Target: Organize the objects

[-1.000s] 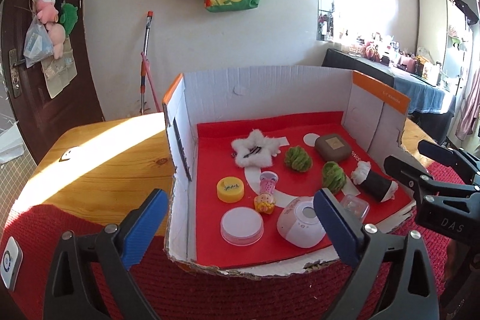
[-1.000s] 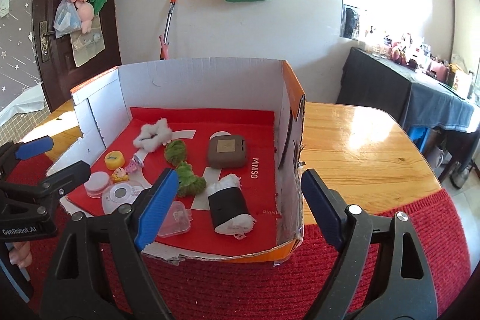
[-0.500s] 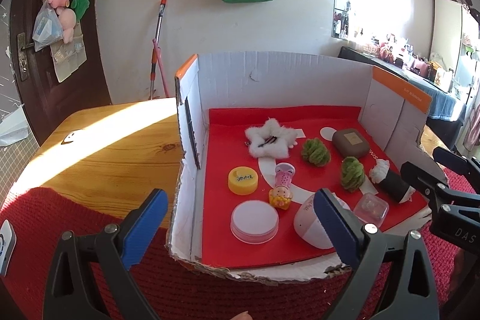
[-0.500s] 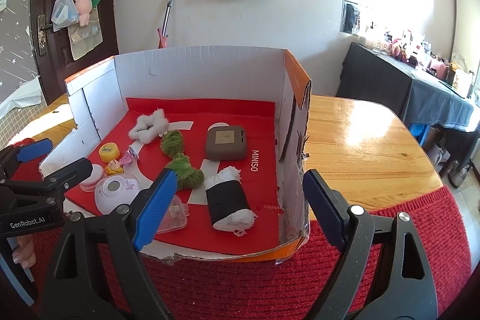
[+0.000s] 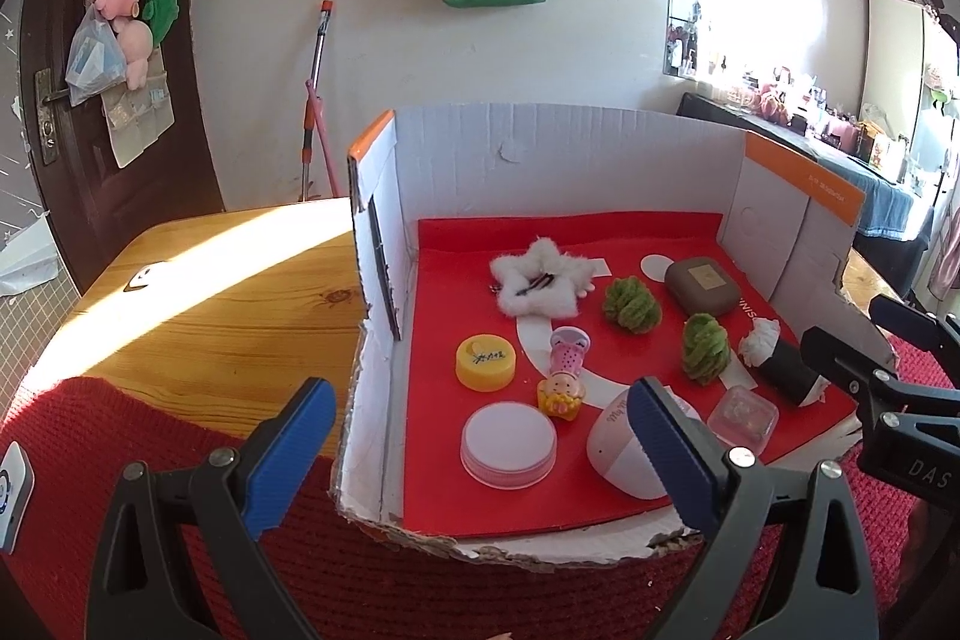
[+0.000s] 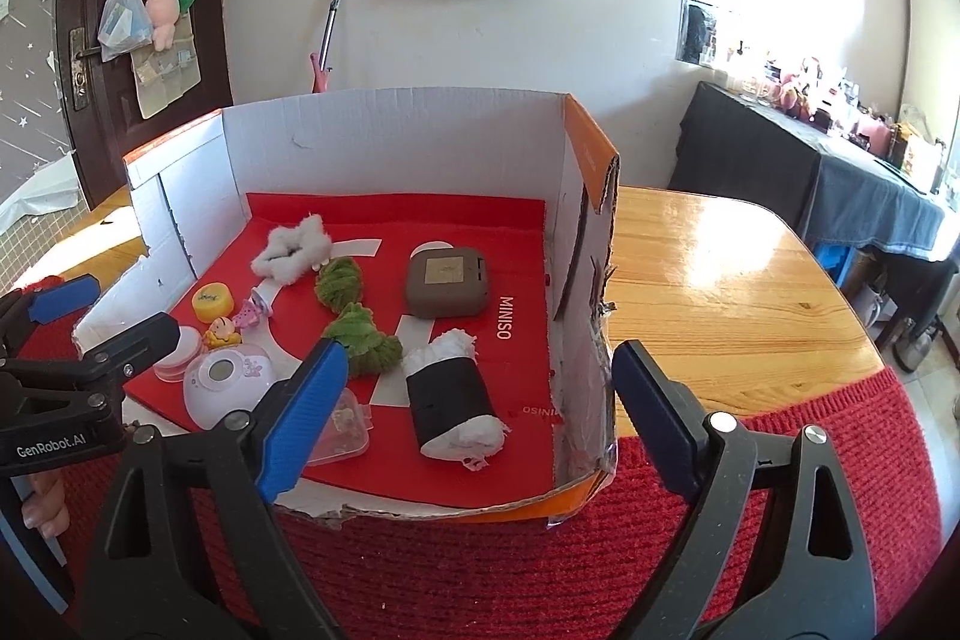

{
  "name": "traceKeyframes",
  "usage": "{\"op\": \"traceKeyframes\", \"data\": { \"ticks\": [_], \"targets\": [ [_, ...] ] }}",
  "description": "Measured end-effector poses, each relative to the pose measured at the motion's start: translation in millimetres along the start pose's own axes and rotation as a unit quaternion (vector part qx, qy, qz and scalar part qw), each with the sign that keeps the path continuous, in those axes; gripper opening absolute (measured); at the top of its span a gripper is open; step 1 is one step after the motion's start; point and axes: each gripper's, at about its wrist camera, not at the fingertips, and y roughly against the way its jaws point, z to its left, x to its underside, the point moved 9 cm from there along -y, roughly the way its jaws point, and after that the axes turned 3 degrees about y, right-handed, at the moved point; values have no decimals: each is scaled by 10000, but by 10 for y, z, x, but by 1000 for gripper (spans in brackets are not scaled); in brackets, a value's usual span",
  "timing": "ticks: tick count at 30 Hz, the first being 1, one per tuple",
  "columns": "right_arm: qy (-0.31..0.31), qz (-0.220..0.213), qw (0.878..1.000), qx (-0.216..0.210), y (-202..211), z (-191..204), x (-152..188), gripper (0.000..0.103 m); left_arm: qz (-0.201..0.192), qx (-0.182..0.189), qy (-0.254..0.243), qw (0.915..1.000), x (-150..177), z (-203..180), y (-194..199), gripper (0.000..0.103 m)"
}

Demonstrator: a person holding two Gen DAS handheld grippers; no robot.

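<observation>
1. over the last second both views have closed in on the cardboard box point(image 5: 558, 148): it fills more of each picture, and the small things on its red floor point(image 5: 654, 484) sit larger and lower. none of them has shifted against the others.
2. that reads as an approach or a hover, not a grasp; from this alone it fits a sorting about to go on or one just finished, since everything already lies inside the box.
3. the left gripper point(image 5: 480, 445) stands wide apart and holds nothing. its right pad covers part of the white dome point(image 5: 612, 451); the round white lid point(image 5: 509, 443) lies between the pads, the yellow cap point(image 5: 485, 361) and the little doll point(image 5: 564, 370) just beyond.
4. the right gripper point(image 6: 480, 415) is also spread wide with nothing in it. the black-wrapped roll point(image 6: 450, 400) lies between its pads, the clear case point(image 6: 345, 427) beside its left pad, the two green tufts point(image 6: 360, 334) and brown case point(image 6: 447, 280) further in.
5. the white fluffy star point(image 5: 540, 283) sits near the back.
</observation>
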Motion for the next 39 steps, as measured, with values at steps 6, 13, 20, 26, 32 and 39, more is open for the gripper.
{"op": "traceKeyframes", "data": {
  "ticks": [6,13,20,26,32,39],
  "targets": [
    [4,-6,10000,7,-6,-3,2,91,-17,1,-28,10000,-4,-11,9,99],
    [1,-11,10000,8,-7,-3,2,91,-16,-3,-25,10000,-7,-10,6,99],
    [-109,34,9999,-1,-14,-47,17,91,-23,-2,-22,10000,-5,-9,8,99],
    [-91,-8,10000,5,17,-47,16,91,-80,-25,-55,9999,-15,-12,32,99],
    [-39,-40,10000,27,45,-30,12,91,-93,-44,-54,9999,-22,-5,43,99],
    [-91,-79,9999,0,80,-20,4,91,-137,-73,-84,9998,-25,-7,102,99]
  ]
}}
